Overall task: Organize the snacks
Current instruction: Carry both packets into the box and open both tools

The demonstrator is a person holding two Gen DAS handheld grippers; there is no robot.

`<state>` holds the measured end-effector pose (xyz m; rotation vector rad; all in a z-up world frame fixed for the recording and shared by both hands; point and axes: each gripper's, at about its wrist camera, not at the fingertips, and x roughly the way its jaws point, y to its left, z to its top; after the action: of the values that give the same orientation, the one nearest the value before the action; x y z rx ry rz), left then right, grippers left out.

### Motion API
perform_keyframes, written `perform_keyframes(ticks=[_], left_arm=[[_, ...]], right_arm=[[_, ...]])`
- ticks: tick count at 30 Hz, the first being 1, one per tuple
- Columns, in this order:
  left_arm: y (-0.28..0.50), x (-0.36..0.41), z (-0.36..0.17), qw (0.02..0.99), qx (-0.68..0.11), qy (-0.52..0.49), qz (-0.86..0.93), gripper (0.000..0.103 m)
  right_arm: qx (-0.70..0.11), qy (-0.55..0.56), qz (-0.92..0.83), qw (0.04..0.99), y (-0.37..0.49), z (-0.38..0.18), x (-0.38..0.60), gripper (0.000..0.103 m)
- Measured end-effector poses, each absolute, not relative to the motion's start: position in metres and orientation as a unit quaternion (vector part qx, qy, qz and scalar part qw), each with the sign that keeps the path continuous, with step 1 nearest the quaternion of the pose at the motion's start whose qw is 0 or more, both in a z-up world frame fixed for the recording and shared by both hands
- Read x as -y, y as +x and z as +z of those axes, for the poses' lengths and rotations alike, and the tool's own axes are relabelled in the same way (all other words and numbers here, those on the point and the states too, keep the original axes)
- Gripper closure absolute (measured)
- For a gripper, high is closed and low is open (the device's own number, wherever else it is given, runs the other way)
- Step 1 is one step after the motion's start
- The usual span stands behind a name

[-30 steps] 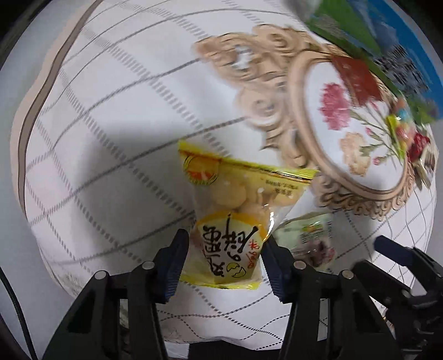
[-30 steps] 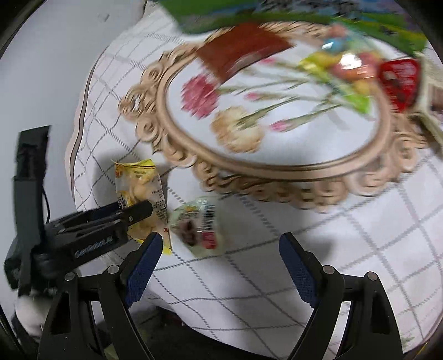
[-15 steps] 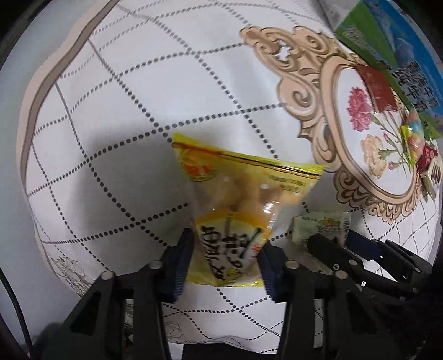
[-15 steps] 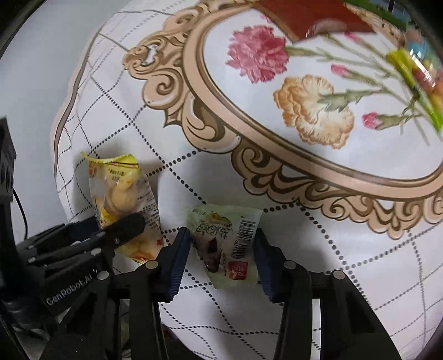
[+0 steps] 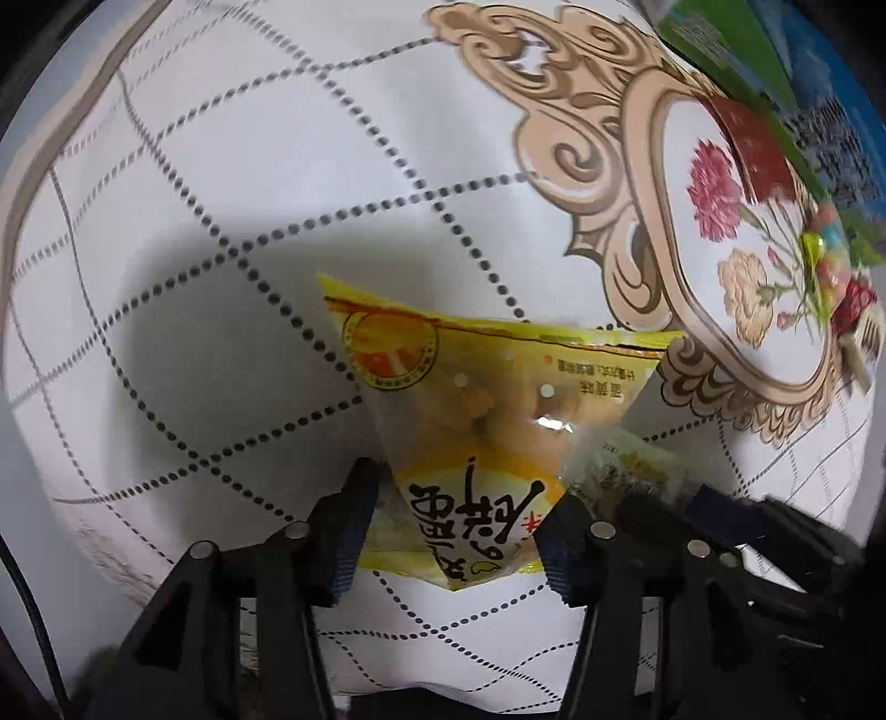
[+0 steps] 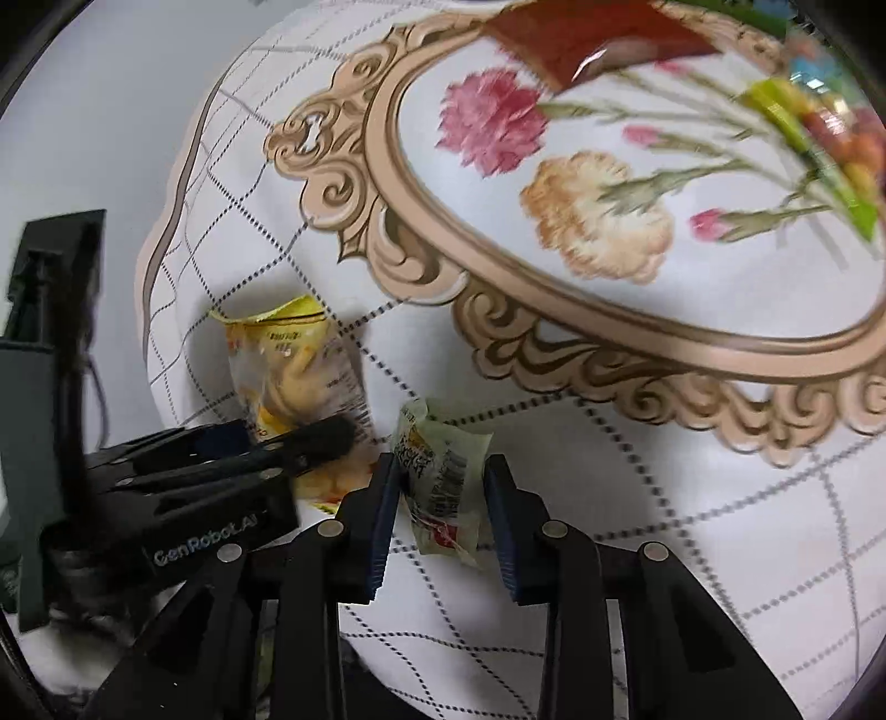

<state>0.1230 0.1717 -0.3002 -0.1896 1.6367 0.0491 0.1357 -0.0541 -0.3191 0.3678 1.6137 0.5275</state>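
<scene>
My left gripper (image 5: 462, 526) is shut on the lower end of a yellow snack bag (image 5: 487, 399) and holds it above the white patterned tablecloth (image 5: 232, 183). The same bag shows in the right wrist view (image 6: 293, 376), pinched by the left gripper (image 6: 310, 443). My right gripper (image 6: 443, 498) is shut on a small pale green snack packet (image 6: 443, 471), crumpled between the pads. That packet and the right gripper's fingers (image 5: 720, 509) show at the lower right of the left wrist view.
A red packet (image 6: 598, 39) lies at the far side of the cloth's flower medallion (image 6: 609, 210). Colourful candy bags (image 6: 830, 127) and a green and blue box (image 5: 775, 83) lie at the far right. The table's edge (image 6: 166, 232) runs along the left.
Both grippers have closed tighter on their packets and lifted them; the green packet is now crumpled between the right pads. The two grippers have come closer together.
</scene>
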Motion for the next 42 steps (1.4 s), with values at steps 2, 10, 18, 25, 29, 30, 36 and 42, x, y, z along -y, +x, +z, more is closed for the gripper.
perform_keyframes(ticks=[2,10,18,25,29,30,36,42], left_arm=[[0.121,-0.173,-0.298,0.681,-0.727,-0.083,0.024,0.056],[0.116,-0.157,-0.267,0.709,-0.701,-0.066,0.027,0.071],[0.122,-0.141,-0.239,0.721,-0.692,-0.048,-0.002,0.075],[0.152,-0.132,-0.301,0.669,-0.742,-0.049,-0.010,0.055],[0.157,-0.131,-0.294,0.682,-0.730,-0.051,-0.001,0.062],[0.159,-0.132,-0.288,0.686,-0.726,-0.048,-0.001,0.066],[0.163,-0.114,-0.240,0.724,-0.689,-0.033,-0.017,0.069],[0.179,-0.091,-0.169,0.757,-0.648,-0.047,-0.065,0.070]], right_arm=[[-0.712,0.164,0.237,0.640,0.137,-0.323,0.051,0.067],[-0.688,0.138,0.238,0.671,0.131,-0.303,0.036,0.068],[-0.665,0.170,0.238,0.687,0.130,-0.271,0.084,0.068],[-0.673,0.165,0.206,0.691,0.140,-0.280,0.108,0.068],[-0.676,0.173,0.194,0.690,0.138,-0.288,0.109,0.068],[-0.675,0.176,0.193,0.690,0.137,-0.288,0.112,0.068],[-0.662,0.184,0.192,0.701,0.134,-0.276,0.127,0.068],[-0.629,0.211,0.200,0.721,0.139,-0.236,0.156,0.068]])
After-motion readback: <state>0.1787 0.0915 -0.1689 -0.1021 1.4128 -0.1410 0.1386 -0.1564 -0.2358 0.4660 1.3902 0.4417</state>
